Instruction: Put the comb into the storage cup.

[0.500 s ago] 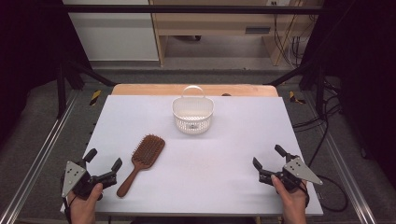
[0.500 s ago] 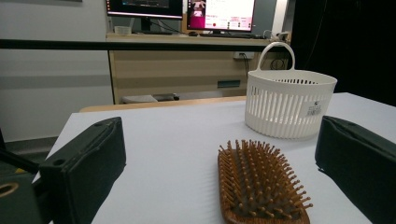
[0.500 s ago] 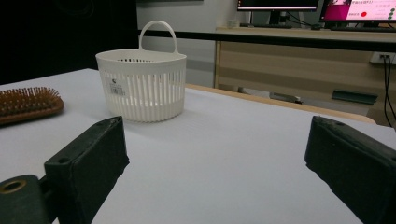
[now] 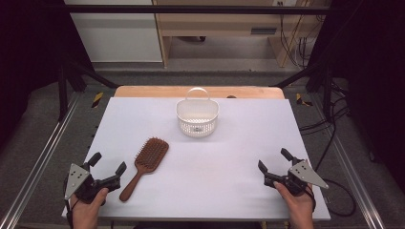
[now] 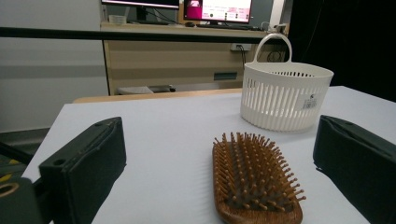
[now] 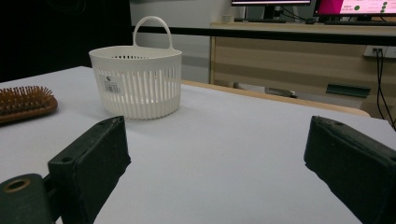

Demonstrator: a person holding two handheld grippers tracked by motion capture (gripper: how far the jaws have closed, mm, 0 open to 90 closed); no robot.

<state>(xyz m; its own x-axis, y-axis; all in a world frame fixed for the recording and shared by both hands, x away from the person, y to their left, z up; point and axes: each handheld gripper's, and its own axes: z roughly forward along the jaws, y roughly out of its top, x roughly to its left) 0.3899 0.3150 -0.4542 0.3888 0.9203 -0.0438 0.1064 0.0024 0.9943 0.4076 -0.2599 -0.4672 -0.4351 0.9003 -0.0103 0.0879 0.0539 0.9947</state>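
A brown wooden hairbrush lies bristles up on the white table, handle toward the near edge; its head lies just ahead of my left jaws. A white slatted basket with a loop handle stands upright at the table's far middle, seen again in the left gripper view and the right gripper view. My left gripper rests at the near left corner, just left of the brush handle, jaws wide open and empty. My right gripper sits at the near right, open, nothing between its jaws.
The white table top ends in a wooden strip at the far edge. Metal rails run along both sides. Cables lie on the floor at the right. A cabinet and desk stand beyond the table.
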